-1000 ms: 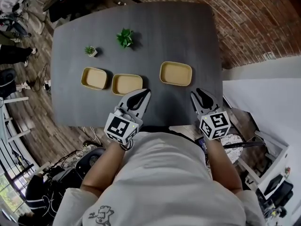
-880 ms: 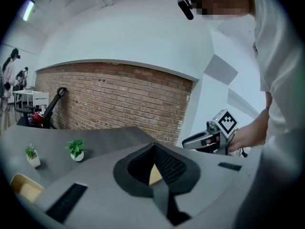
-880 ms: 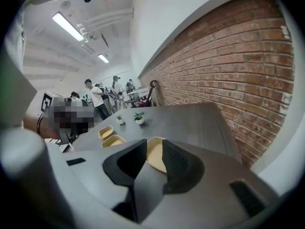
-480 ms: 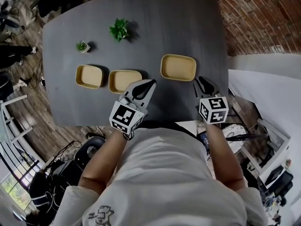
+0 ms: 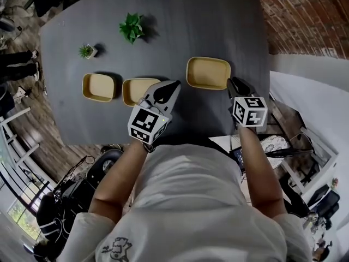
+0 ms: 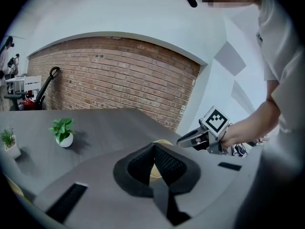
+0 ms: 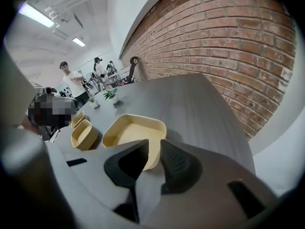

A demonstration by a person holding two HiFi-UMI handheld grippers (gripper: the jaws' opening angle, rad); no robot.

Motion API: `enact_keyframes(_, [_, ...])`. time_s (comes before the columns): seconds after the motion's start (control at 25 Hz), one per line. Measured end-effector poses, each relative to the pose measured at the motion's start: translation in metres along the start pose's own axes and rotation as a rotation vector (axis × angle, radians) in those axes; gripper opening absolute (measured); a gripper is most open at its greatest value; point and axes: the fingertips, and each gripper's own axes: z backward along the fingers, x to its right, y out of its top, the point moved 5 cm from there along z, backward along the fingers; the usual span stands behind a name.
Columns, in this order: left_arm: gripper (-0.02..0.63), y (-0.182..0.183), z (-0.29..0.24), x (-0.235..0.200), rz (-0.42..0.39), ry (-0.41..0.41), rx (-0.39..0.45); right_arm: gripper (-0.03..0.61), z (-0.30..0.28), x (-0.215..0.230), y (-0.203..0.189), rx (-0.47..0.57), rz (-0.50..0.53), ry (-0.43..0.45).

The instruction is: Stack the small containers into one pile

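Note:
Three tan containers sit in a row on the dark grey table: a small left one, a middle one and a larger right one. My left gripper hovers just right of the middle container with its jaw tips together and nothing held. My right gripper is at the right container's near right corner. Its jaws have just been closing but still stand apart. The container's rim shows through the gap, beyond the tips and untouched.
Two potted plants stand farther back on the table, a bigger one and a small one. The table's near edge runs just under both grippers. A brick wall lies to the right, and people stand far off.
Both grippers have dropped and moved forward to the containers. The left now sits beside the middle container, the right at the right container's corner. The right jaws have narrowed.

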Motion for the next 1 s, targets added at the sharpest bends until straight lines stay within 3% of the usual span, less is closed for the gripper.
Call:
enact_keyframes(0.4, [0.011, -0.005, -0.012, -0.006, 0.012, -0.025, -0.031, 0.066, -0.030, 0.011, -0.013, -0.079, -0.061, -0.024])
enact_keyframes(1.0, [0.011, -0.011, -0.006, -0.013, 0.033, -0.009, -0.027, 0.020, -0.034, 0.010, -0.007, -0.062, -0.078, -0.025])
